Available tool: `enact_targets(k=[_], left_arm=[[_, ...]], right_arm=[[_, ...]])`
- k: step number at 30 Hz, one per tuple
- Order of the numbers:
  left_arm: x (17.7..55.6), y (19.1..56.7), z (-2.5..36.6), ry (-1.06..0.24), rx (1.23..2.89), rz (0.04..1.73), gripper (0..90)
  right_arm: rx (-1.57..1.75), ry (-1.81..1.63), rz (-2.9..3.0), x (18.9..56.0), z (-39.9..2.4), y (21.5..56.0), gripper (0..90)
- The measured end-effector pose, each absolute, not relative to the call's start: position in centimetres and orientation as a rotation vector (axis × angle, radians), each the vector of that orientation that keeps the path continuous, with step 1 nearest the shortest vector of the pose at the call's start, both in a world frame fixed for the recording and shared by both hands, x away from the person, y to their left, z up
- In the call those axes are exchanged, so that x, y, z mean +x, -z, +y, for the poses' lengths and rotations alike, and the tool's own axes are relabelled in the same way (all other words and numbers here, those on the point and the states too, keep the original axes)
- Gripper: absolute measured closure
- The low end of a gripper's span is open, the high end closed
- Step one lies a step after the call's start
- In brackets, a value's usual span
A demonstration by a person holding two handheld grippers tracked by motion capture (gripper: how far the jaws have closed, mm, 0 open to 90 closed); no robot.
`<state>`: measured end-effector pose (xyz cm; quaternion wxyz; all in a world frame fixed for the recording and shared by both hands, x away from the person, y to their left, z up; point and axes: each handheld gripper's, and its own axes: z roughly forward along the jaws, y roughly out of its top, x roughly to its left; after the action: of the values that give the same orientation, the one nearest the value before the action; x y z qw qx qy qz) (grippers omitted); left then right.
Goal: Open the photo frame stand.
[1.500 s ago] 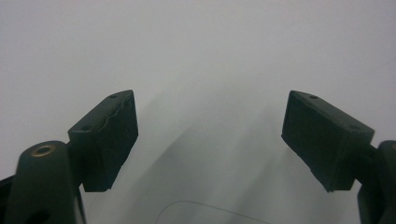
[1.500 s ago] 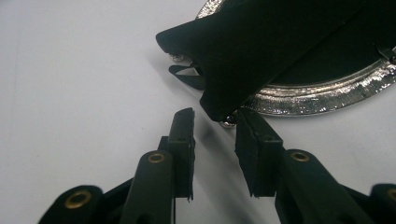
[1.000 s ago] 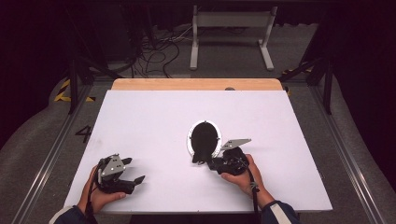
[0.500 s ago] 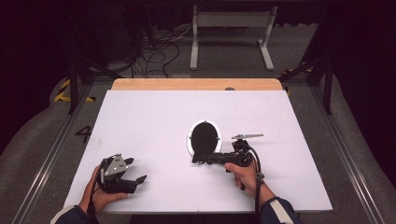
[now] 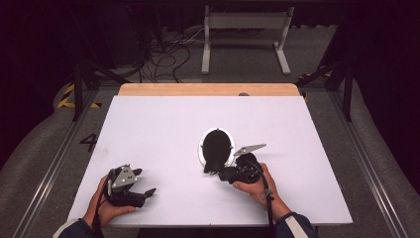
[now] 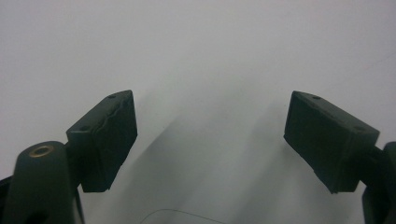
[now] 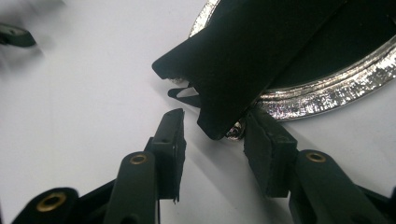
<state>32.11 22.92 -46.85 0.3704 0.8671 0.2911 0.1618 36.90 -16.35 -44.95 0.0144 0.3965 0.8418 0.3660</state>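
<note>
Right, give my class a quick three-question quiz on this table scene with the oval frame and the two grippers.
1. True or false: the left gripper holds the oval frame.
2. Which gripper has the frame's black stand between its jaws: A left, B right?
3. What colour is the frame's rim?
Key: 1 false, it stands open and apart. 2 B, the right gripper; its jaws have just been opening. 3 silver.

I see a white table top (image 5: 163,129) with a bare wooden strip (image 5: 208,89) along its far edge. Beyond it, grey carpet (image 5: 237,54) carries tangled cables (image 5: 163,52) and a white metal stand (image 5: 245,29). Metal rails (image 5: 47,173) flank the table; the surrounding room lies dark.
</note>
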Motion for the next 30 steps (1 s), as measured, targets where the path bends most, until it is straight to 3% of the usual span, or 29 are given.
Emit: enact_targets(k=[5,16,30], left_arm=[[32.2,46.9,22.9,-0.416,2.224,0.752,16.5],[32.4,46.8,22.5,-0.406,2.223,0.756,16.4],[33.8,46.5,20.8,-0.393,2.203,0.731,16.7]], right_arm=[[1.176,-1.065,2.609,36.7,-15.7,44.8,62.4],[1.493,-1.543,2.527,38.5,-18.3,45.8,62.3],[1.816,-1.785,2.386,39.8,-18.3,47.1,59.4]])
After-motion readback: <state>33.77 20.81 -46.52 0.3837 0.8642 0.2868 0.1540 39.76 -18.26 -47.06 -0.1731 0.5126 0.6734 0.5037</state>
